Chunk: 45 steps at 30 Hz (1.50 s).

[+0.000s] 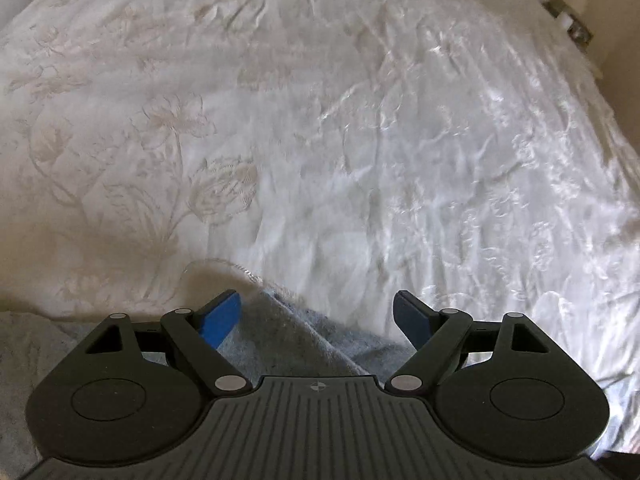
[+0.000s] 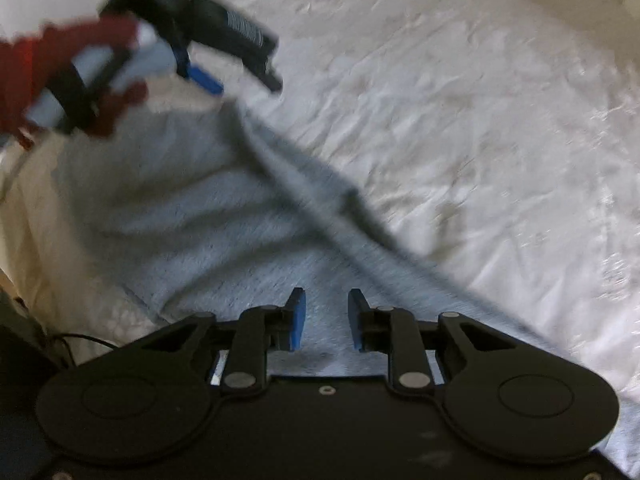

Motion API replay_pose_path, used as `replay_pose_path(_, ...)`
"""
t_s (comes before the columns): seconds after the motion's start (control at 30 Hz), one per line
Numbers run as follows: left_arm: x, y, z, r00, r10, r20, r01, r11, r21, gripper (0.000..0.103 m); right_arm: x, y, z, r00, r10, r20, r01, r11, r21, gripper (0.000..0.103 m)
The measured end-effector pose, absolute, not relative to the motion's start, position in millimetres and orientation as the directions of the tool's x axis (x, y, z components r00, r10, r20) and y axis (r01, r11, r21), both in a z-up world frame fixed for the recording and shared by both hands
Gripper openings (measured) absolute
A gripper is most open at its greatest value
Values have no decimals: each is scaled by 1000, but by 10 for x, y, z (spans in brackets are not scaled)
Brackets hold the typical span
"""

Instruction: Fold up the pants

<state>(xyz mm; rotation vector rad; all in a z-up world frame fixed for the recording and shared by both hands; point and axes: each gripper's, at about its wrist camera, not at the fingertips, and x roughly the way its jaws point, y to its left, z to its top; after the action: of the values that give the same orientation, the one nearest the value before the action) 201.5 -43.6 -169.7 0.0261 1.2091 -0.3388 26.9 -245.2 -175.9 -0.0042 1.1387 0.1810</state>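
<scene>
Grey fleece pants (image 2: 192, 208) lie on a white bedspread (image 2: 460, 100), with a dark folded edge running diagonally from upper left to lower right. My right gripper (image 2: 323, 316) is open just above the pants, with nothing between its blue pads. My left gripper (image 1: 318, 316) is wide open over a corner of the pants (image 1: 288, 336) at the bed's near edge. It also shows in the right wrist view (image 2: 240, 76), blurred, at the pants' far corner, held by a red-gloved hand (image 2: 60, 80).
The white embroidered bedspread (image 1: 340, 140) fills both views. A bedside fixture (image 1: 568, 8) stands at the far right corner. A dark cable (image 2: 80, 340) lies off the bed's left edge.
</scene>
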Motion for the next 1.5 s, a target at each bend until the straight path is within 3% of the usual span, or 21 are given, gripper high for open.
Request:
replay_pose_path(0.27, 1599, -351, -1680, 283, -280, -917, 323, 928, -184, 83, 643, -3014, -2175, 328, -124, -936, 201, 978, -60, 14)
replay_pose_path(0.4, 1268, -308, -1932, 159, -304, -939, 380, 897, -226, 83, 432, -3139, -1969, 362, -144, -921, 229, 971, -62, 21)
replay_pose_path(0.57, 706, -285, -2368, -12, -148, -989, 568, 813, -128, 83, 18, -3173, -1919, 306, -71, -949, 303, 953, 26, 23)
replay_pose_path(0.7, 474, -142, -2406, -32, -106, -994, 629, 771, -102, 83, -426, -3073, -2073, 195, -67, -979, 311, 950, -3, 23)
replay_pose_path(0.83, 567, -115, -2217, 22, -152, -988, 582, 805, -111, 83, -598, -2921, -1809, 277, -59, -959, 320, 947, 34, 26)
replay_pose_path(0.93, 657, -198, -2058, 90, -196, -977, 575, 811, -110, 83, -609, -2676, -1662, 350, -30, -936, 255, 965, 65, 26)
replay_pose_path(1.27, 679, -429, -2005, 96, -243, -965, 610, 780, -136, 83, -589, -1734, -1758, 407, -17, -913, -248, 960, -129, 32)
replay_pose_path(1.5, 660, -340, -2058, 74, -247, -966, 593, 790, -157, 83, -587, -1483, -1898, 431, -47, -901, -388, 892, -232, 35)
